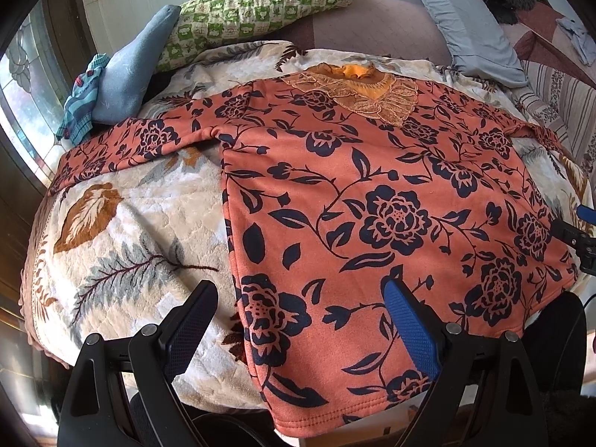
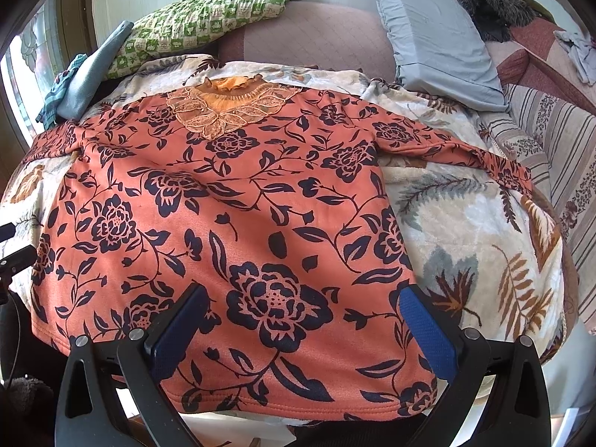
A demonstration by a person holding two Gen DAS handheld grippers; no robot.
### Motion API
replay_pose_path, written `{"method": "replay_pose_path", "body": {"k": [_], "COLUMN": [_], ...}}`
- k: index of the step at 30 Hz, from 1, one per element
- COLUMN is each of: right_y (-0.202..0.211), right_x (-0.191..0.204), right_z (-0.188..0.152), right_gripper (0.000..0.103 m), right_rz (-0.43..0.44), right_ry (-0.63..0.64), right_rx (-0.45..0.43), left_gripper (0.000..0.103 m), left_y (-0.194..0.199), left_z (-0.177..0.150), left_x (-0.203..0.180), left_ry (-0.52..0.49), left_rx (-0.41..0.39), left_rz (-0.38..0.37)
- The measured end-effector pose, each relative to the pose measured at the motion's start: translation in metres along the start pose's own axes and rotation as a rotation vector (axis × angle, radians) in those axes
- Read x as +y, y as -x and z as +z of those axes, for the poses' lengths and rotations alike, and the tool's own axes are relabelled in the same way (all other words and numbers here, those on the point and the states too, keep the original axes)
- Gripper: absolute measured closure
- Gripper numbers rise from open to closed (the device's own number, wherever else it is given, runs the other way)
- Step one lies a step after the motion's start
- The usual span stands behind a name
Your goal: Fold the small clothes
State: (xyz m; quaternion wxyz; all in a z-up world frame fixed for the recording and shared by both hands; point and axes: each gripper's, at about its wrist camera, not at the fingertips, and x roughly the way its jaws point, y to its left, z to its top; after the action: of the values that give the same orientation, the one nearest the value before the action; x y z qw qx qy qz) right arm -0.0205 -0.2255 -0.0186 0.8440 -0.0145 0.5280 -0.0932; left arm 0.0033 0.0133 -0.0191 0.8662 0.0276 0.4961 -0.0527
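Orange floral top (image 1: 372,201) lies flat on the leaf-print blanket (image 1: 123,223), both grippers' jaws spread apart above its hem

My right gripper (image 2: 298,320) hangs with its fingers (image 2: 428,331) spread wide over the hem of the orange long-sleeved top with dark blue flowers (image 2: 231,201), spread flat ahead of them on the cream leaf-patterned blanket (image 2: 465,223).

No readable text, label or number shows anywhere.
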Motion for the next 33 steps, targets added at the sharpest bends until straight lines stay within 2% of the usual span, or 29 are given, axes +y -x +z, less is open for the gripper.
{"method": "replay_pose_path", "body": {"k": [4,6,14,15,17,20,23,25,28,33], "right_y": [-0.01,-0.016,-0.036,-0.04,-0.049,-0.064,-0.085,-0.096,-0.112,-0.107], "right_x": [-0.041,-0.074,-0.268,-0.288,-0.31,-0.293,-0.238,-0.202,-0.161,-0.122], "right_z": [0.007,0.012,0.041,0.046,0.052,0.058,0.047,0.036,0.026,0.023], "right_gripper": [0.0,0.0,0.0,0.0,0.0,0.0,0.0,0.0,0.001,0.001], "right_rz": [0.036,0.015,-0.172,-0.178,-0.132,0.024,0.225,0.306,0.35,0.292], "right_ry": [-0.135,-0.209,-0.563,-0.606,-0.675,-0.653,-0.532,-0.474,-0.399,-0.276], "right_rx": [0.018,0.021,0.002,0.014,0.033,0.065,0.149,0.193,0.244,0.246], "left_gripper": [0.012,0.012,0.012,0.013,0.013,0.014,0.014,0.014,0.014,0.014], "left_y": [-0.012,-0.02,-0.078,-0.087,-0.104,-0.123,-0.13,-0.131,-0.13,-0.112], "left_z": [0.035,0.053,0.112,0.117,0.125,0.123,0.109,0.095,0.071,0.033], "left_x": [0.04,0.062,0.132,0.136,0.142,0.136,0.125,0.121,0.114,0.097], "left_ry": [0.131,0.192,0.466,0.499,0.561,0.603,0.537,0.498,0.469,0.383], "left_rx": [0.034,0.045,0.149,0.16,0.178,0.217,0.241,0.254,0.291,0.307], "left_rz": [0.005,0.02,0.031,0.03,0.003,-0.084,-0.122,-0.13,-0.16,-0.157]}}
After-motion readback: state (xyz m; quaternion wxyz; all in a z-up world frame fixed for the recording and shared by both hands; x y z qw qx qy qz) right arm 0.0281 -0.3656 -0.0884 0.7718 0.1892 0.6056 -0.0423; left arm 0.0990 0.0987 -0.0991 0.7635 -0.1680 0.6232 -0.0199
